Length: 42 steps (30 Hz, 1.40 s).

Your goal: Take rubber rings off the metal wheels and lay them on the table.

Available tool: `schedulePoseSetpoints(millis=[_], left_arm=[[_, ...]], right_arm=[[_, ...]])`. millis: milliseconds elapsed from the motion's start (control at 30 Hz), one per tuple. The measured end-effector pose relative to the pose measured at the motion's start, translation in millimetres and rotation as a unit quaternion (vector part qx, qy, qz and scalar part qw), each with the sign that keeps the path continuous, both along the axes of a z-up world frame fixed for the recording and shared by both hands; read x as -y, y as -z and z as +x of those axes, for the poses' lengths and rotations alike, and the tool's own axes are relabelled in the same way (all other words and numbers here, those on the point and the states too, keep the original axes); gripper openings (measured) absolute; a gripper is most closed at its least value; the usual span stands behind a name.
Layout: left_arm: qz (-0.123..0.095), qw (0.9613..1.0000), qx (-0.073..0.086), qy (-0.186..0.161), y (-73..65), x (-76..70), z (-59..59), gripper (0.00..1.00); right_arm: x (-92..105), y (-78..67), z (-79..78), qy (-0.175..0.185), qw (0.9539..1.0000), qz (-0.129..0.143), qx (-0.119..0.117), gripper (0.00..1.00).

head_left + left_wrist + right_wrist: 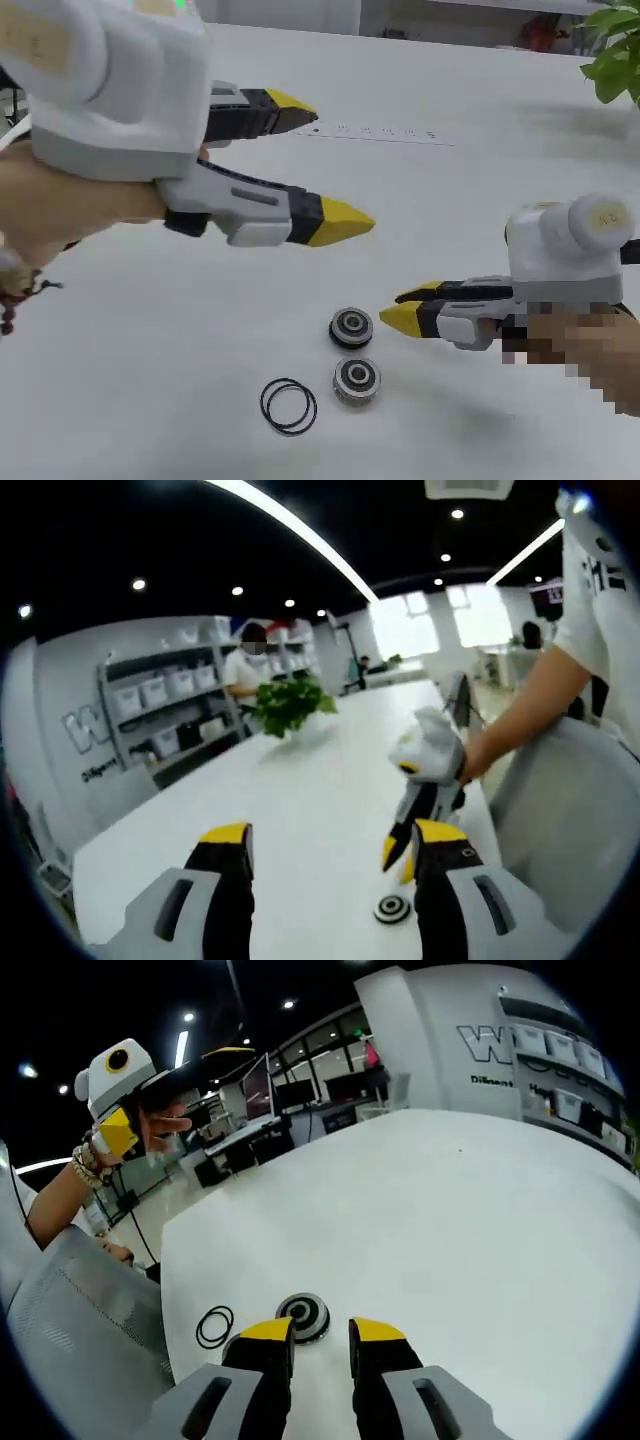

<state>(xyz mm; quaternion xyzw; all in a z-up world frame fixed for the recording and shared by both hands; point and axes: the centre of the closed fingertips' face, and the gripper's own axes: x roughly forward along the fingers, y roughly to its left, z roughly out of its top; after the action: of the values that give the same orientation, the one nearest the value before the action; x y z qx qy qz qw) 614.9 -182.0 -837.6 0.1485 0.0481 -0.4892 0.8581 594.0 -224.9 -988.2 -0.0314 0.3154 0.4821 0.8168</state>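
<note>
Two small metal wheels lie on the white table [150, 380]. The farther wheel [351, 327] has a dark rim; the nearer wheel [357, 381] looks bare silver. Two thin black rubber rings [288, 405] lie overlapping on the table to the left of the nearer wheel. My right gripper [403, 306] sits low, just right of the dark-rimmed wheel, jaws only a narrow gap apart and holding nothing. In the right gripper view a wheel [302, 1317] lies just ahead of its tips, with the rings [214, 1326] to the left. My left gripper [325, 165] hovers high, wide open and holding nothing. Beyond its jaws, the left gripper view shows one wheel [392, 908].
A potted plant [615, 50] stands at the table's far right corner. A faint printed line [375, 133] crosses the tabletop farther back. Shelves with bins [160, 695] and a person [250, 670] are beyond the table's far end.
</note>
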Motion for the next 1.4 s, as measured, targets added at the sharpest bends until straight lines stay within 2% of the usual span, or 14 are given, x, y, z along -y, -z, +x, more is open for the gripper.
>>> schedulePoseSetpoints(millis=[167,300,333,367,400,467,633,867,967,1067,1233,1300,1367,1400], left_arm=[[0.014,0.9998,-0.009,-0.007,30.5,7.9,10.0,0.61],[0.027,0.9995,-0.016,-0.008,55.0,10.5,5.7,0.56],[0.027,0.9992,-0.029,-0.004,62.2,11.4,2.6,0.56],[0.029,0.9978,-0.06,0.002,74.6,13.1,-2.7,0.56],[0.038,0.9973,-0.063,0.004,80.4,13.6,-3.3,0.54],[0.06,0.9968,-0.052,0.008,91.7,15.7,-3.9,0.5],[0.054,0.9958,-0.073,0.0,110.2,25.1,-4.8,0.43],[0.102,0.9906,-0.088,0.021,143.8,33.2,-17.8,0.3],[0.126,0.9879,-0.087,0.018,154.7,31.6,-18.3,0.27],[0.13,0.9872,-0.091,0.017,157.8,30.7,-17.6,0.24],[0.119,0.9851,-0.124,0.013,163.5,33.2,-21.8,0.17],[0.122,0.9852,-0.12,0.01,162.9,32.4,-21.7,0.15],[0.118,0.9846,-0.129,0.004,163.1,31.9,-22.1,0.15],[0.103,0.9829,-0.153,-0.007,164.4,31.6,-22.5,0.15]], right_arm=[[-0.3,6.3,-2.9,-0.012,0.9999,-0.01,-0.003,0.19],[-0.4,7.4,-3.5,-0.013,0.9998,-0.014,-0.003,0.19],[-0.8,7.3,-3.7,-0.014,0.9998,-0.015,-0.002,0.19],[-0.5,7.6,-3.9,-0.017,0.9997,-0.016,-0.002,0.19],[-0.7,8.0,-3.8,-0.018,0.9997,-0.017,-0.001,0.19],[-1.1,9.8,-4.0,-0.022,0.9995,-0.021,0.0,0.19],[-3.1,19.5,-8.3,-0.032,0.9989,-0.033,-0.006,0.19],[-5.1,25.8,-13.5,-0.04,0.9982,-0.043,-0.006,0.2],[-7.2,28.3,-15.1,-0.047,0.9976,-0.052,-0.001,0.2],[-7.9,29.3,-15.2,-0.048,0.9975,-0.052,-0.002,0.2],[-9.2,29.7,-15.5,-0.049,0.9974,-0.053,0.001,0.19],[-9.5,29.4,-15.0,-0.047,0.9976,-0.052,0.002,0.2],[-10.1,28.6,-14.4,-0.045,0.9978,-0.049,0.003,0.2],[-10.6,28.4,-14.3,-0.044,0.9979,-0.048,0.003,0.2]])
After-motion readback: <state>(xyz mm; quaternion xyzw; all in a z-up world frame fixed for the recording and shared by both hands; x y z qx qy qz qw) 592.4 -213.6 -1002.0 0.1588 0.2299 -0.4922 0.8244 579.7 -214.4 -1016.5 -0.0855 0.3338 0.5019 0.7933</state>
